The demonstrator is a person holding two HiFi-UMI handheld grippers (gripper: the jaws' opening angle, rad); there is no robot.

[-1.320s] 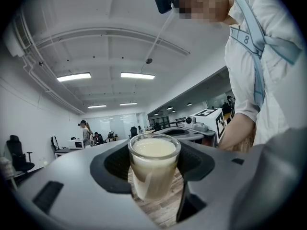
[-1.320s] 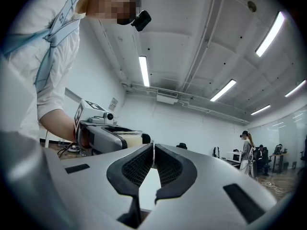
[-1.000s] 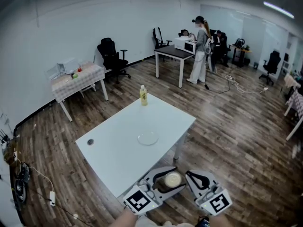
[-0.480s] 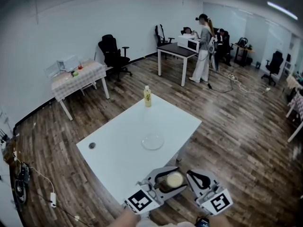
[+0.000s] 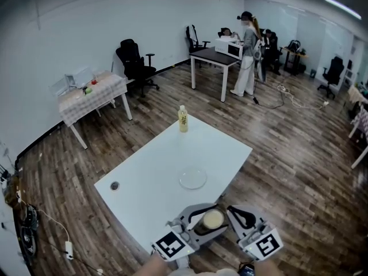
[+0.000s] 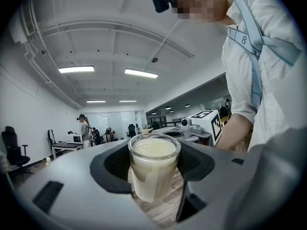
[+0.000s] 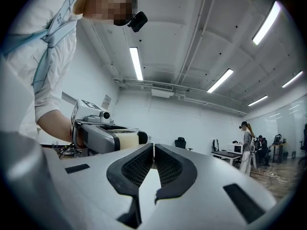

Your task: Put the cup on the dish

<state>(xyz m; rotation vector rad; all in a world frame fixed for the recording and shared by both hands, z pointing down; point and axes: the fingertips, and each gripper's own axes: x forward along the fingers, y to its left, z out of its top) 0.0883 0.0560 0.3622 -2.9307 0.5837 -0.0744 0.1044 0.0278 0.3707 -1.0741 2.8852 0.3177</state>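
Two grippers hang near the white table's [image 5: 155, 177] near edge. The left gripper [image 5: 207, 223] clamps the upright glass cup [image 5: 213, 217] of creamy liquid. Just right of it, the right gripper [image 5: 233, 212] is closed and empty. The clear dish [image 5: 192, 179] lies farther off on the table, apart from the cup.

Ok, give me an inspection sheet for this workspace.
Surface: white table, mostly bare.
Job's things: cup of pale liquid in left gripper, short of the table; clear dish empty on table.
Clutter: bottle at far corner; small dark round spot near left edge.
Grippers: left gripper shut on cup; right gripper shut, empty.
Cables: floor cable at left; another near the standing person.
Surroundings: office chair, cloth-covered side table.
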